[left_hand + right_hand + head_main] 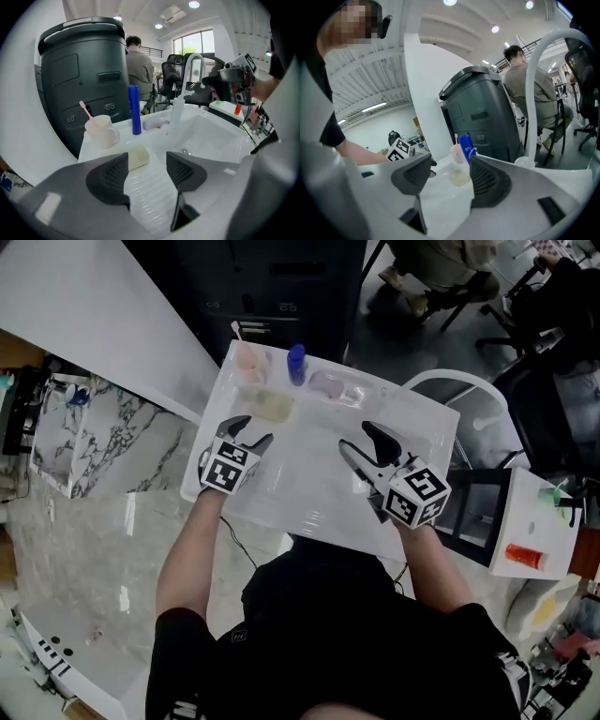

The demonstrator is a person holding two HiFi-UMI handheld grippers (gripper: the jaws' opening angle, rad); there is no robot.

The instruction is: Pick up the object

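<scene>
A pale yellow soap bar [267,405] lies on the ribbed left ledge of a white sink [309,493]. My left gripper [249,432] is open just short of it; in the left gripper view the soap bar [138,157] sits beyond the left jaw, untouched, with the left gripper [146,171] holding nothing. My right gripper [361,440] hovers open over the basin. Its own view shows the soap bar [459,178] farther off between the jaws of the right gripper [450,180].
At the sink's back edge stand a pink cup [248,357] with a toothbrush, a blue bottle [296,363] and a purple piece [328,383]. A white arched faucet [450,381] rises at the right. A dark bin [84,79] stands behind. A person sits beyond.
</scene>
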